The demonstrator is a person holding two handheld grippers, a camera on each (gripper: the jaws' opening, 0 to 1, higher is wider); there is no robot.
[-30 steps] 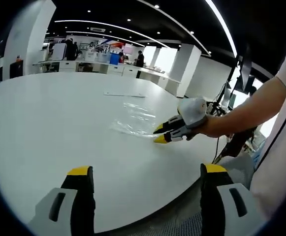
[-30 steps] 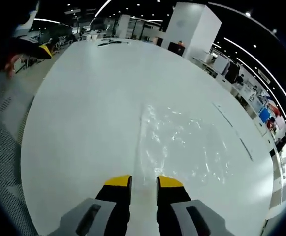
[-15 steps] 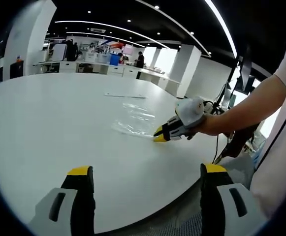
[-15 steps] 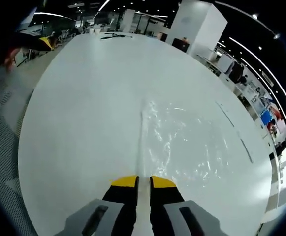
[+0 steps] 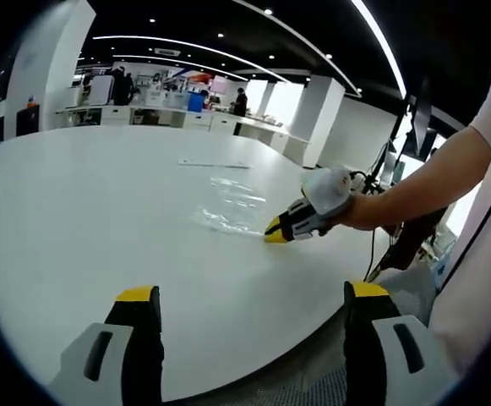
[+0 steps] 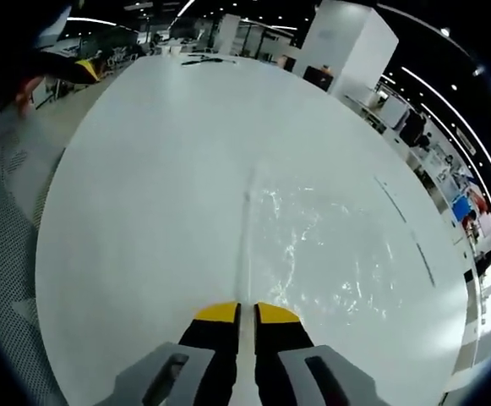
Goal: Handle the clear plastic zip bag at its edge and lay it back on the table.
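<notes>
Between the right tongs point(image 6: 247, 311), nipped, the bag point(image 6: 330, 254) edge; left tongs point(image 5: 253, 296) wide.

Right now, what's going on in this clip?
A person holds a gripper in each hand at a white table. The right gripper has its jaws shut on the near edge of the clear plastic zip bag, which lies flat on the table. The left gripper hangs open near the table's edge, apart from the bag.

Right tool point(image 6: 247, 311) pinched closed; left tool point(image 5: 253, 293) spread wide.
</notes>
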